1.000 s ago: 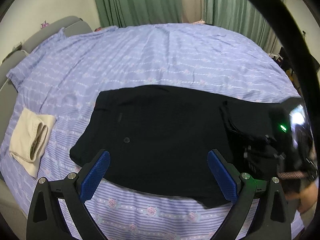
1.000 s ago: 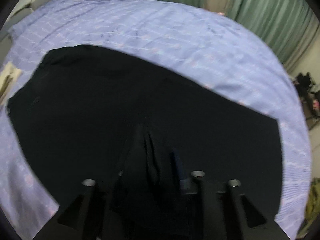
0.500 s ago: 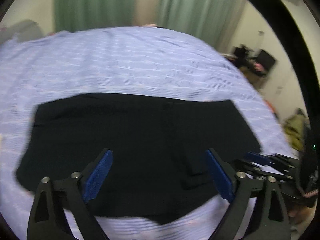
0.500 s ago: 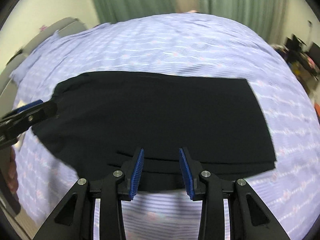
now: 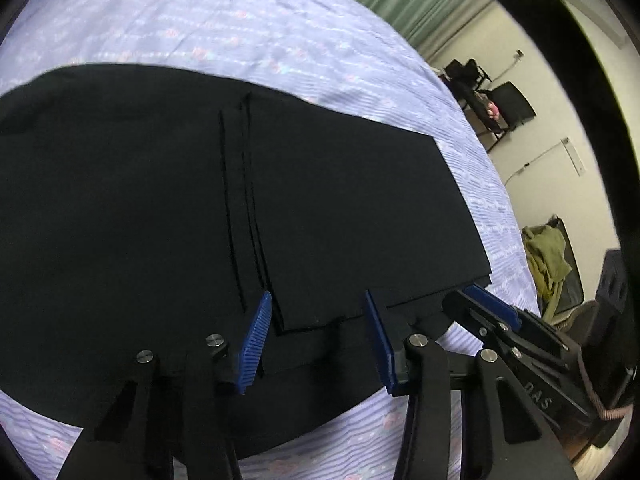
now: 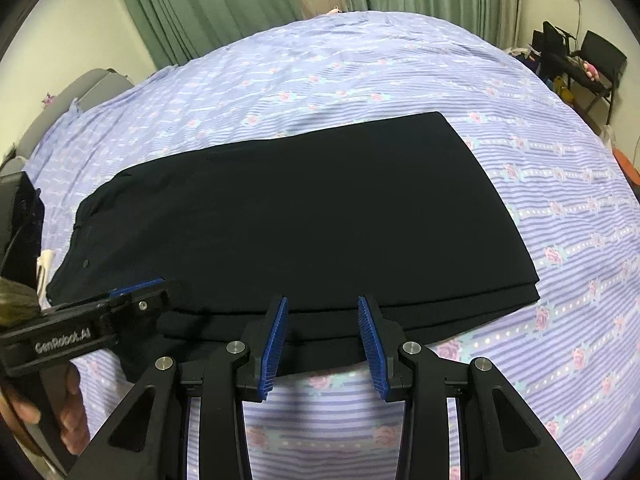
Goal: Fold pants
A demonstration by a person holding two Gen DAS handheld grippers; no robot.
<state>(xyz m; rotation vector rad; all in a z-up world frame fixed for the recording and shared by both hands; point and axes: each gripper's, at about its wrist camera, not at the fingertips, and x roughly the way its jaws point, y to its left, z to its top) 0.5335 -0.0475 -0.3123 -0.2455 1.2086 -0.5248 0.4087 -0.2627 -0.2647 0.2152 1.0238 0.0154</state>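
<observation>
Black pants (image 5: 160,200) lie folded over on the bed, with the doubled leg layer on the right and its cut edge running down the middle. My left gripper (image 5: 318,320) hovers over the pants' near edge. Its jaws are closing, the blue pads still apart, with the folded layer's near corner between them and not pinched. In the right wrist view the pants (image 6: 300,220) form a flat dark rectangle. My right gripper (image 6: 322,320) stands partly open over their near hem, gripping nothing. The left gripper (image 6: 140,288) shows low at the left there, the right gripper (image 5: 480,300) at the right in the left wrist view.
A lavender striped bedsheet (image 6: 560,240) covers the bed. A cream folded cloth (image 6: 44,268) peeks out at the left beside the waistband. A hand (image 6: 72,412) holds the left gripper. Olive clothes (image 5: 548,256) and chairs (image 6: 600,60) stand off the bed's right side.
The right gripper let go of the bunched black cloth and drew back to the near hem. The left gripper swung right and down onto the near edge, its jaws narrowing.
</observation>
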